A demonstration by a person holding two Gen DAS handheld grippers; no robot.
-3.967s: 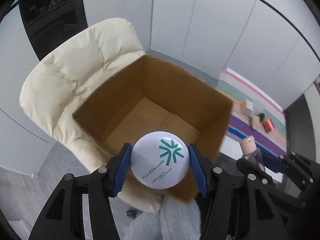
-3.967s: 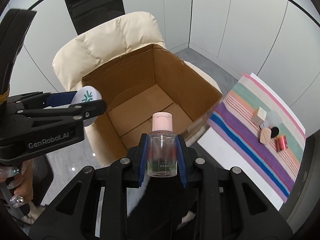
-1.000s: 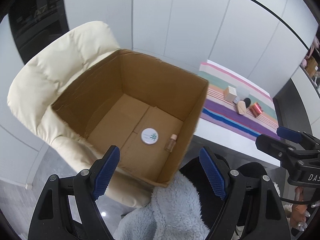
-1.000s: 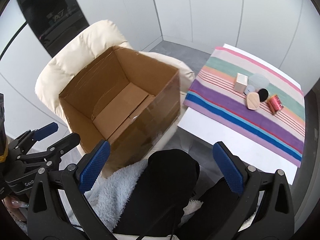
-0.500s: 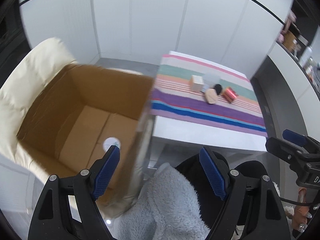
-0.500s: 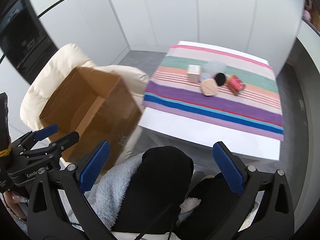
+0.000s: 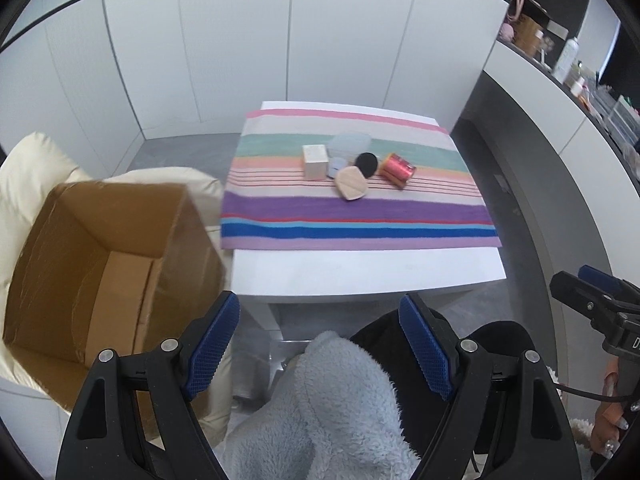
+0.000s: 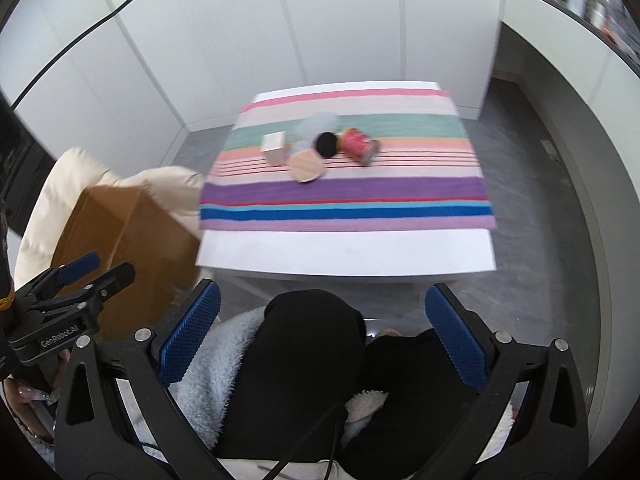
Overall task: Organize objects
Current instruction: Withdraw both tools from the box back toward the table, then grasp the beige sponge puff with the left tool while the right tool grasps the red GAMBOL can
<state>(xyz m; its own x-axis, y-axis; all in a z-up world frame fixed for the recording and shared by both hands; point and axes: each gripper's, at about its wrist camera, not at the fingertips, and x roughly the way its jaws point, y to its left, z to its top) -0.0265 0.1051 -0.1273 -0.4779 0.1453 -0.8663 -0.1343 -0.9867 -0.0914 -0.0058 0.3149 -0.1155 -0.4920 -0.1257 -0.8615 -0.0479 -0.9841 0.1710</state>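
Observation:
A cluster of small items lies on the striped cloth [image 7: 352,216] [image 8: 348,196]: a cream cube [image 7: 315,162] [image 8: 274,148], a beige puff [image 7: 351,185] [image 8: 306,166], a black puff [image 7: 366,164] [image 8: 327,144], a red shiny spool [image 7: 397,170] [image 8: 359,145] and a pale blue-grey pad [image 7: 349,145]. The open cardboard box [image 7: 96,272] [image 8: 120,240] sits on a cream chair at the left. My left gripper [image 7: 320,344] is open and empty, hovering short of the table. My right gripper [image 8: 322,336] is open and empty too, above the person's lap.
The white table [image 7: 360,268] [image 8: 344,250] stands ahead, its near edge bare. The cream padded chair [image 7: 28,168] [image 8: 80,184] holds the box. A person's fleece sleeve and dark legs fill the foreground. A curved counter [image 7: 560,128] with bottles runs along the right.
Both grippers have swung right, away from the box and toward the table. The box slid to the left edge of both views; the table items are now centred. Jaws stayed open.

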